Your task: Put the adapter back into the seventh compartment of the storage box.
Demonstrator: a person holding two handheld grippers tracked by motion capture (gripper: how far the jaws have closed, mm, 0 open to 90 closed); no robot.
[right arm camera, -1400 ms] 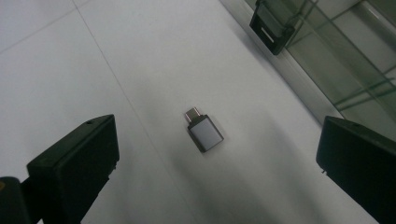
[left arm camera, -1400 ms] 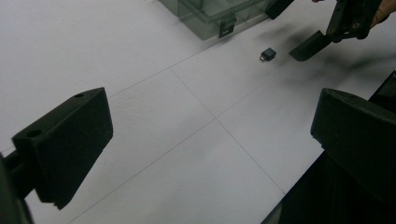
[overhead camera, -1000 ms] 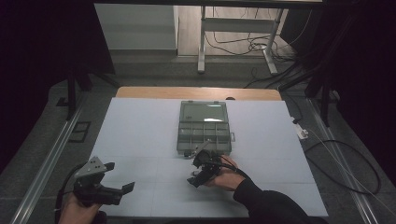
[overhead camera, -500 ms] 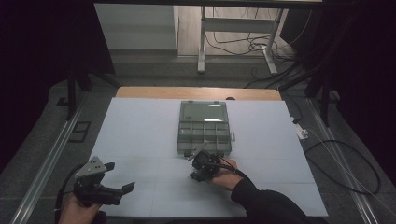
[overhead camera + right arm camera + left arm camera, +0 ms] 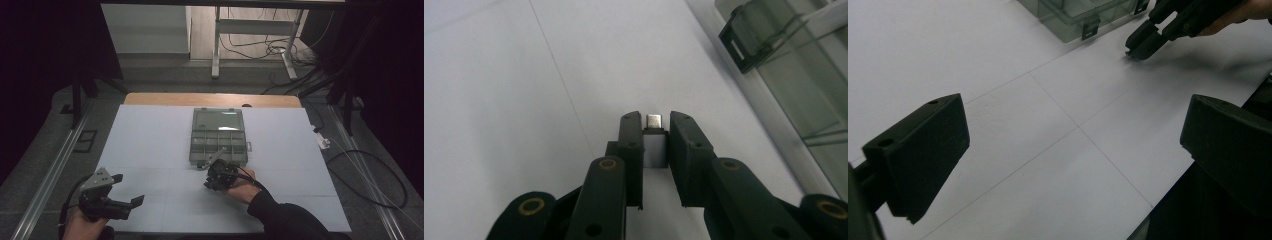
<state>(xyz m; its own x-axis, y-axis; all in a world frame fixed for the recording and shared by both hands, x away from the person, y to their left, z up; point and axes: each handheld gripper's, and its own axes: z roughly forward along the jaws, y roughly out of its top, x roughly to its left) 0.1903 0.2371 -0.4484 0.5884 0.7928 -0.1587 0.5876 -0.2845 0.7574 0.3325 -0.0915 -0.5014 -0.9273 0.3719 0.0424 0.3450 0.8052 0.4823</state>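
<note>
On the white table (image 5: 150, 145), the right gripper (image 5: 655, 131), its jaws just closed, pinches a small silver adapter (image 5: 654, 145) beside the clear compartment box (image 5: 218, 136); lift it straight up, keeping the squeeze steady, while the left gripper (image 5: 1068, 150) waits wide open.

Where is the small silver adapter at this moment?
In the right gripper view, the small silver adapter sits between the right gripper's fingers, low over the white table.

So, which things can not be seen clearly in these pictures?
- Small grey metal piece in the right tongs, right gripper view: the jaws cover its sides; too small in the high view.
- Compartment box, high view: contents too small and dim; cut off by the edge in both gripper views.
- Left tongs, left gripper view: jaws cropped.
</note>
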